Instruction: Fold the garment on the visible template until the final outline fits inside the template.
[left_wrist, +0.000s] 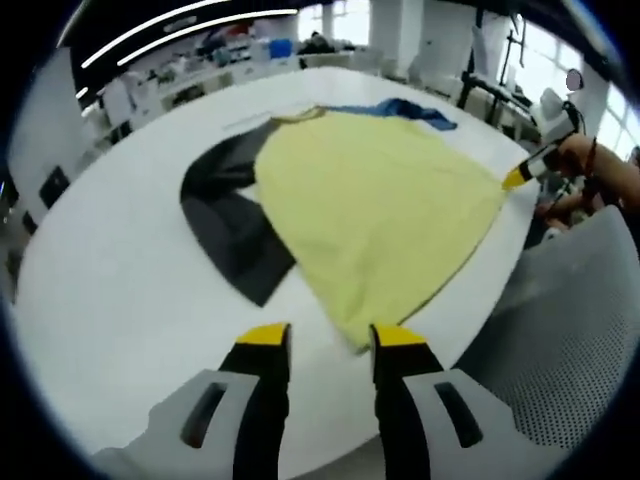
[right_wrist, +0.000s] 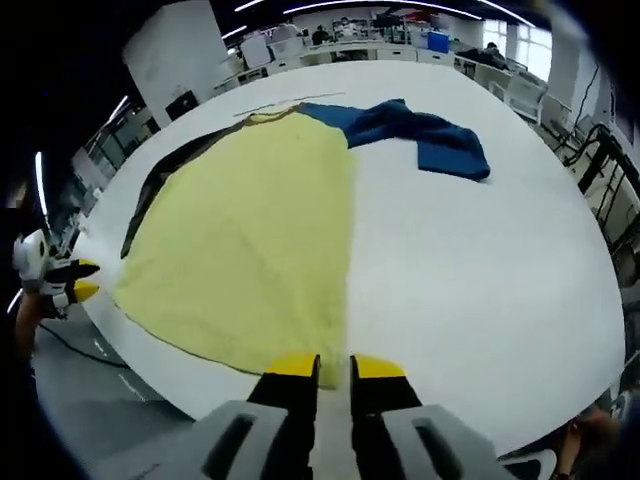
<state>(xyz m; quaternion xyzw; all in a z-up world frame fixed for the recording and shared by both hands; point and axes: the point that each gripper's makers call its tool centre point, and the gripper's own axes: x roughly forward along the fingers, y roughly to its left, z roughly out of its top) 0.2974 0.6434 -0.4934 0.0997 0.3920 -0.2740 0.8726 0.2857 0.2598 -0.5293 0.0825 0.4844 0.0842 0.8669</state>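
Observation:
A yellow garment (left_wrist: 380, 215) lies spread flat on the white table, covering most of a dark grey template (left_wrist: 225, 225) that sticks out on one side. My left gripper (left_wrist: 331, 336) stands open at the near hem corner, which lies between its tips. In the right gripper view, the yellow garment (right_wrist: 250, 230) ends at my right gripper (right_wrist: 336, 366), whose jaws are open by only a narrow gap at the other hem corner. The template (right_wrist: 150, 190) shows as a thin dark strip. Each gripper shows in the other's view: the right (left_wrist: 516, 177), the left (right_wrist: 84, 280).
A blue garment (right_wrist: 420, 130) lies crumpled on the table (right_wrist: 480, 270) beyond the yellow one, also the blue garment (left_wrist: 415, 112). A hand (left_wrist: 590, 165) holds the right gripper. Desks and chairs (left_wrist: 200, 75) stand behind the table. The table edge runs just under both grippers.

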